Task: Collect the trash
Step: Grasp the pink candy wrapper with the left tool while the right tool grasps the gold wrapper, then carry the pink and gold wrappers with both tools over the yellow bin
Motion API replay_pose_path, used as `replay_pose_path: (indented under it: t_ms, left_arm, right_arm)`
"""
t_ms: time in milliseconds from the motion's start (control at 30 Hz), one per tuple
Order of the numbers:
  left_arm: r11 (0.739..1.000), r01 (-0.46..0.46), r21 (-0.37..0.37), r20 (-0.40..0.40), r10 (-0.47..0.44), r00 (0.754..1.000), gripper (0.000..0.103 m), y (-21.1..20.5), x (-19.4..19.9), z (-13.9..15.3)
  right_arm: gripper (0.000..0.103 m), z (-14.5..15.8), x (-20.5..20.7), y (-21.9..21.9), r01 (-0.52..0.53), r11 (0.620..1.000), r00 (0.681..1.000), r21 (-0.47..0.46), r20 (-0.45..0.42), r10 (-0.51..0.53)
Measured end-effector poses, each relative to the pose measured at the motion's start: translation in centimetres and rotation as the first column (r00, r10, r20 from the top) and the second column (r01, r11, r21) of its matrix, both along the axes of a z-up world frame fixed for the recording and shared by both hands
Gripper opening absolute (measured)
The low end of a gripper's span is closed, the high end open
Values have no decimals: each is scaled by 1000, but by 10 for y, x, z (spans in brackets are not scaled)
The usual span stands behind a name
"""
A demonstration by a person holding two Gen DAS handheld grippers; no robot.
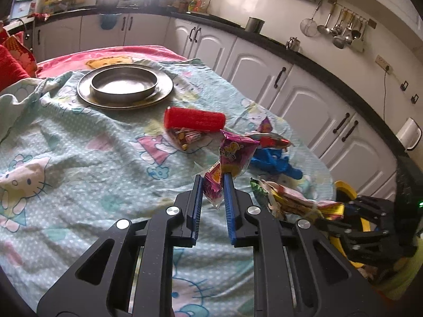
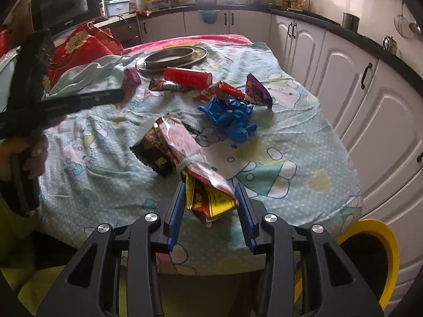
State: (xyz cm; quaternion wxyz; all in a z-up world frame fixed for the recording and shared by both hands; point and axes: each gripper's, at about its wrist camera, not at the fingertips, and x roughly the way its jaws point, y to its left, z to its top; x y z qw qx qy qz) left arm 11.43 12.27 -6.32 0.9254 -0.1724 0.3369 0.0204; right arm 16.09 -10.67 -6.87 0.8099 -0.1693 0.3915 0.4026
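Note:
In the left wrist view my left gripper (image 1: 212, 178) is shut on a magenta snack wrapper (image 1: 234, 154), which hangs above the cartoon-print tablecloth (image 1: 79, 145). In the right wrist view my right gripper (image 2: 210, 185) is shut on a bundle of pink, red and yellow wrappers (image 2: 190, 148), lifted near the table's front edge. A black wrapper (image 2: 156, 158) lies under the bundle. Loose trash lies farther back: a red can (image 2: 187, 78) on its side, crumpled blue plastic (image 2: 230, 116), a red wrapper (image 2: 222, 91), a purple wrapper (image 2: 257, 91) and a candy bar wrapper (image 2: 165, 85).
A steel plate (image 1: 164, 92) with a shallow bowl on it stands at the far end of the table. A yellow-rimmed bin (image 2: 391, 237) sits on the floor by the table's near right corner. White cabinets (image 2: 343, 79) run along the right. Red cushions (image 2: 79, 47) lie far left.

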Motion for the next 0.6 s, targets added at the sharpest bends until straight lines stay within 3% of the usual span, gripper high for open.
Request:
replay_pose_path:
  t_ms: [267, 600]
  left_arm:
    - [999, 34, 2, 23, -34, 999, 11, -17, -1, 11]
    - [996, 87, 25, 60, -89, 994, 11, -43, -1, 29]
  right_arm:
    - [33, 0, 6, -3, 23, 999, 1000, 24, 7, -23]
    - [33, 37, 7, -37, 91, 988, 994, 123, 44, -97]
